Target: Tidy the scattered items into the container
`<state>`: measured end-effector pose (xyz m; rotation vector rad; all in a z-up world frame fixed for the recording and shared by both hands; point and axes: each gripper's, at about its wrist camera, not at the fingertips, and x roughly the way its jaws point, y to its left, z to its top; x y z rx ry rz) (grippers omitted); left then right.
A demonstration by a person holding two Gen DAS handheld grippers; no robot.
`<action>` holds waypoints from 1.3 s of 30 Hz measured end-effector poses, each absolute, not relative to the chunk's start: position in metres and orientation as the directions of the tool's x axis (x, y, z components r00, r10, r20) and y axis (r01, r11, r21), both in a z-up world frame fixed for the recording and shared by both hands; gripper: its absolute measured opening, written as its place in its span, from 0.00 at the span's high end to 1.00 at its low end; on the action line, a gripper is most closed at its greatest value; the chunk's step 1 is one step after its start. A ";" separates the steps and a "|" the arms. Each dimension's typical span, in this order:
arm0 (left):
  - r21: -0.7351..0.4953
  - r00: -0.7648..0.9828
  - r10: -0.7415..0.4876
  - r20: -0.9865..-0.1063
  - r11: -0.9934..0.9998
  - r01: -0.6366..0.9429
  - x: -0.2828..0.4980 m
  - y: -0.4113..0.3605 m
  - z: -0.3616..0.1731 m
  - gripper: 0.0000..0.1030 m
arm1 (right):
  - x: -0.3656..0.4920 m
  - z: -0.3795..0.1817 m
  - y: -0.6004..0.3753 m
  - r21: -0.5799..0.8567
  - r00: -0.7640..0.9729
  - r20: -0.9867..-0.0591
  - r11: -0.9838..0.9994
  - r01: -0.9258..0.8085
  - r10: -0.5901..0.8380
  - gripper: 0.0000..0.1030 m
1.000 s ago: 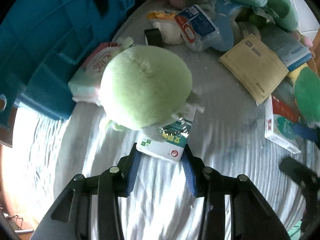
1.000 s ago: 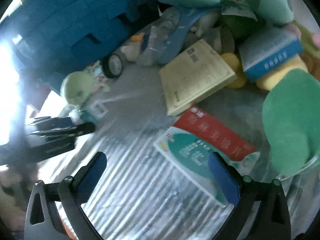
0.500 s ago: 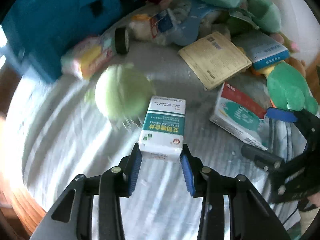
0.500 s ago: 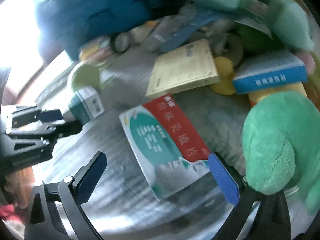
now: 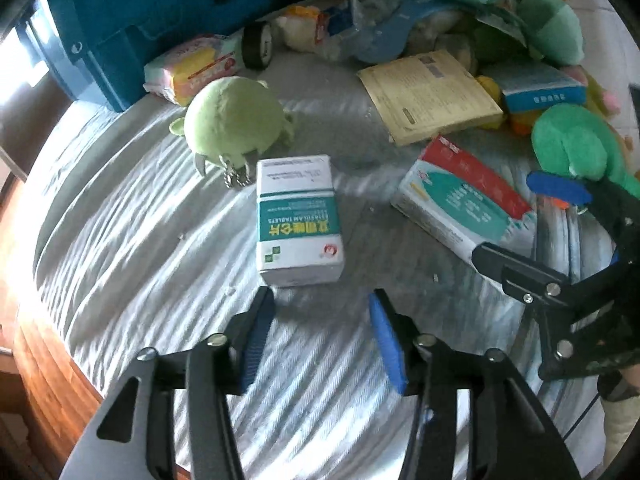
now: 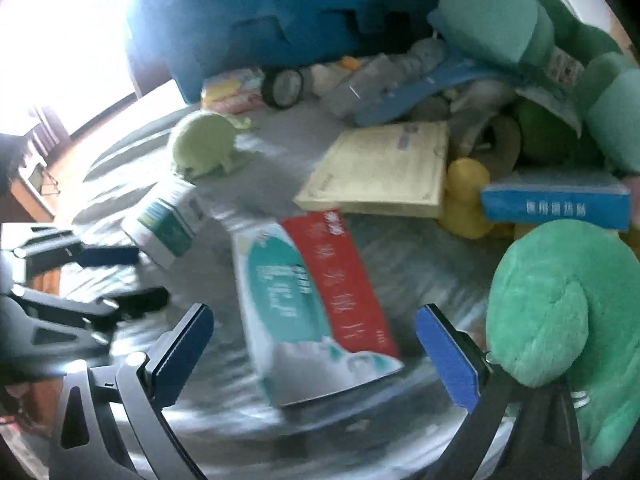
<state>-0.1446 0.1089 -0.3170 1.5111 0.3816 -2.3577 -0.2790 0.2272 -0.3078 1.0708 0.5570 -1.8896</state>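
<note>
1. The left gripper [image 5: 320,320] stands partly open and holds nothing. Its jaws have just been opening, and the white and green tablet box [image 5: 298,220] now lies free on the striped cloth [image 5: 120,240], just ahead of the blue pads [image 5: 256,336].
2. The right gripper [image 6: 316,344] is wide open and also empty. It hovers over the red and teal tissue pack [image 6: 308,300], which lies between its two pads without touching them.
3. The tablet box seems light and stiff. I think a grip across its two long sides is best, because the card can dent if it is squeezed hard.
4. The tissue pack looks soft and a little slippery in its film, so it should be held across the narrow width, near the middle.
5. Further out lies a round pale green plush [image 5: 234,124] with a small chain, and the blue crate [image 5: 132,12] stands behind it, well apart from both boxes.
</note>
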 end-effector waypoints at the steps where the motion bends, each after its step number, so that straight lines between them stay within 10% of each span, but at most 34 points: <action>1: -0.051 -0.394 -0.127 -0.910 -0.910 0.411 -0.147 0.108 -0.317 0.45 | -0.282 -0.313 0.228 0.036 -0.242 -0.855 -0.518 0.854 -0.459 0.00; 10: -0.033 -0.394 -0.179 -0.902 -0.879 0.476 -0.181 0.096 -0.321 0.35 | -0.287 -0.322 0.233 0.109 -0.180 -0.850 -0.500 0.859 -0.495 0.00; 15: -0.025 -0.382 -0.184 -0.906 -0.876 0.482 -0.170 0.106 -0.327 0.63 | -0.284 -0.322 0.234 0.107 -0.205 -0.844 -0.530 0.841 -0.496 0.00; 19: -0.019 -0.386 -0.191 -0.902 -0.878 0.479 -0.169 0.110 -0.328 0.63 | -0.283 -0.320 0.233 0.121 -0.214 -0.838 -0.554 0.824 -0.501 0.04; 20: -0.022 -0.387 -0.191 -0.902 -0.876 0.482 -0.168 0.110 -0.329 0.63 | -0.282 -0.318 0.232 0.100 -0.229 -0.842 -0.558 0.824 -0.488 0.19; 29: -0.021 -0.396 -0.201 -0.896 -0.872 0.490 -0.176 0.108 -0.332 0.56 | -0.273 -0.322 0.222 0.055 -0.251 -0.844 -0.541 0.839 -0.475 0.05; 32: -0.025 -0.405 -0.199 -0.892 -0.874 0.485 -0.175 0.108 -0.330 0.63 | -0.265 -0.323 0.217 -0.004 -0.296 -0.848 -0.554 0.833 -0.439 0.21; 39: -0.020 -0.450 -0.222 -0.865 -0.881 0.473 -0.162 0.106 -0.300 0.63 | -0.253 -0.301 0.218 0.046 -0.277 -0.839 -0.568 0.822 -0.469 0.22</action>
